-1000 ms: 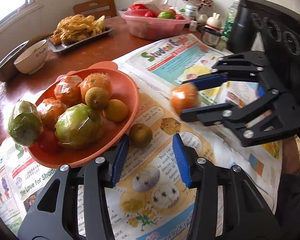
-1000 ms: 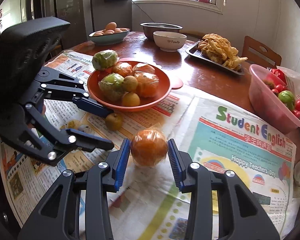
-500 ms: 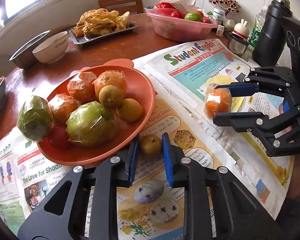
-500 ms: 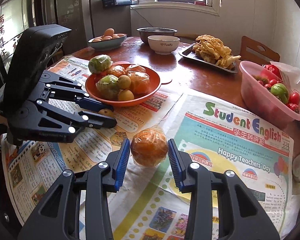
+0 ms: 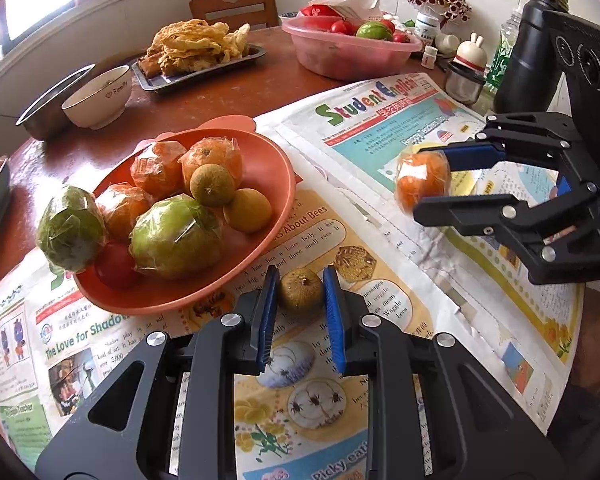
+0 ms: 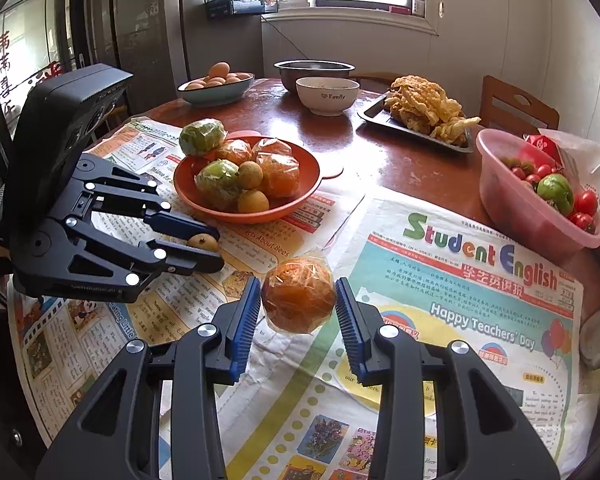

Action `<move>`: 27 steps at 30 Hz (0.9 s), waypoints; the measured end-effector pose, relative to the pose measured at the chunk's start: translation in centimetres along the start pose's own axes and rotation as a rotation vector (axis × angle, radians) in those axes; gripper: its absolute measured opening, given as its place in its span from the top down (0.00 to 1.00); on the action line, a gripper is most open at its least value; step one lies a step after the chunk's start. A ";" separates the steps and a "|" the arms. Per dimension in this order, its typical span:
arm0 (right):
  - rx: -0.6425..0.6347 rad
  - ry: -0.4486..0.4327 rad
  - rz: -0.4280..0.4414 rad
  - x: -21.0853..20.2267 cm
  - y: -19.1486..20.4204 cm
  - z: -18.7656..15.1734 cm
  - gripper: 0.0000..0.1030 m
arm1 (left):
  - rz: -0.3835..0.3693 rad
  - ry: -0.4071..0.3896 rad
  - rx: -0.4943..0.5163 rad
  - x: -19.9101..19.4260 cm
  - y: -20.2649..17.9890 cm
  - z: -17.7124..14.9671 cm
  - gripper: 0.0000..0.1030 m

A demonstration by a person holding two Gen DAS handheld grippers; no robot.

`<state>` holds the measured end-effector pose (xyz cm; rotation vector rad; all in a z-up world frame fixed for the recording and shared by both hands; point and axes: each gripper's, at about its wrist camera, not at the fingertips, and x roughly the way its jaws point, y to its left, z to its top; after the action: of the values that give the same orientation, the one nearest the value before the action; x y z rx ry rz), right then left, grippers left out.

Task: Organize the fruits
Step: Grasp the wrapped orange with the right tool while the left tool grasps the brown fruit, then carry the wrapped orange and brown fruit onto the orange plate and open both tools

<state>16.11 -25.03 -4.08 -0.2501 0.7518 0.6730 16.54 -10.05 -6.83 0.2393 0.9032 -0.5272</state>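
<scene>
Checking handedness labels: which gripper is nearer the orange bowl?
Left. The left gripper sits just in front of the orange bowl, gripping a small brown fruit; the right gripper holds a wrapped orange farther away.

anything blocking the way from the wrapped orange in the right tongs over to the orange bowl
Nothing visible does. Only flat newspaper lies between the wrapped orange in the right tongs and the orange bowl; the left tongs sit off to the side.
</scene>
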 end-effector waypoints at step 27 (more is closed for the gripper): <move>-0.084 -0.020 0.040 3.9 2.0 11.0 0.64 | 0.013 -0.153 -0.034 -4.9 5.2 1.2 0.85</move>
<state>22.95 -16.79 1.07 -0.3055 0.7114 0.7453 17.65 -4.53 -2.25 0.1713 0.7607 -0.5103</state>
